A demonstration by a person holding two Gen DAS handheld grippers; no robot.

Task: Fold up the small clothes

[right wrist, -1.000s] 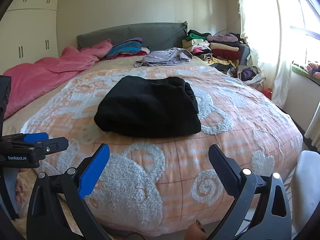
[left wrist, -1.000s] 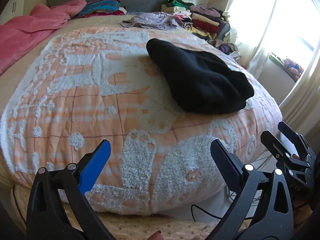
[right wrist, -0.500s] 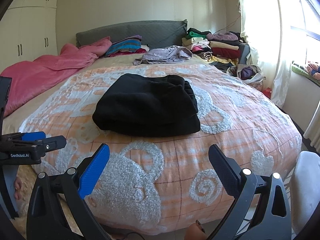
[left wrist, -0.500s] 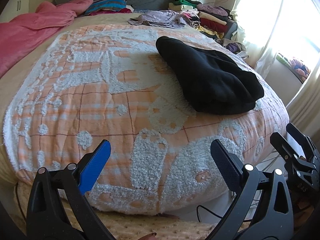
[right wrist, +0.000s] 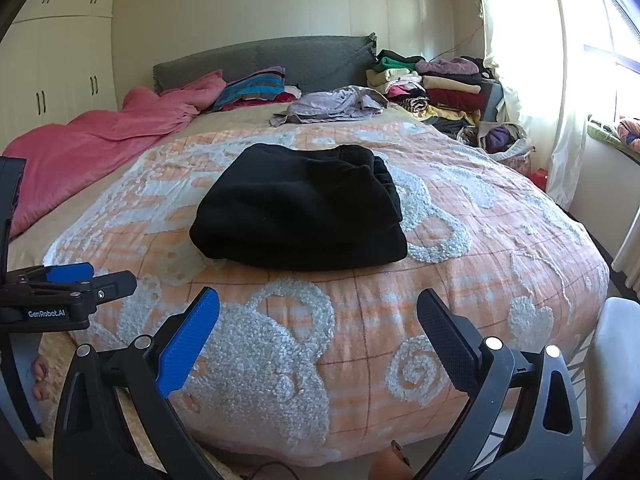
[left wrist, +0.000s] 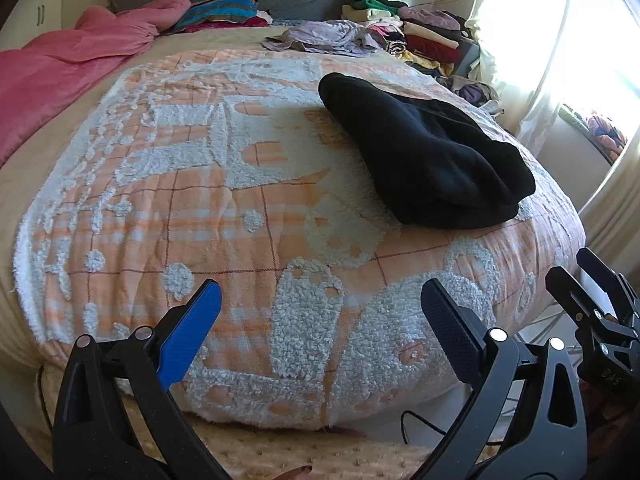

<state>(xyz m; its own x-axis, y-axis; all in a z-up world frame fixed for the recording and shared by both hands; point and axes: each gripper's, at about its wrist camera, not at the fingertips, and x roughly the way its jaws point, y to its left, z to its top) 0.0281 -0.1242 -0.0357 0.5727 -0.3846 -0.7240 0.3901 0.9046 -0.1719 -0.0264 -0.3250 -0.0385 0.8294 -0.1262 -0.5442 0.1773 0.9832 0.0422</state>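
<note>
The right gripper (right wrist: 318, 326) is hanging just off the foot edge of the bed (right wrist: 500, 248), jaws spread wide with nothing between them. A folded black garment (right wrist: 300, 208) is lying on the orange and white blanket (right wrist: 280, 360), roughly mid-bed and closer to the foot edge. The left gripper (right wrist: 72, 292) is poking in from the left edge, near the bed's left foot corner. A pink duvet (right wrist: 100, 140) is sprawling along the left side, and stacked clothes (right wrist: 436, 88) are sitting by the far right corner, next to the grey headboard (right wrist: 260, 60).
</note>
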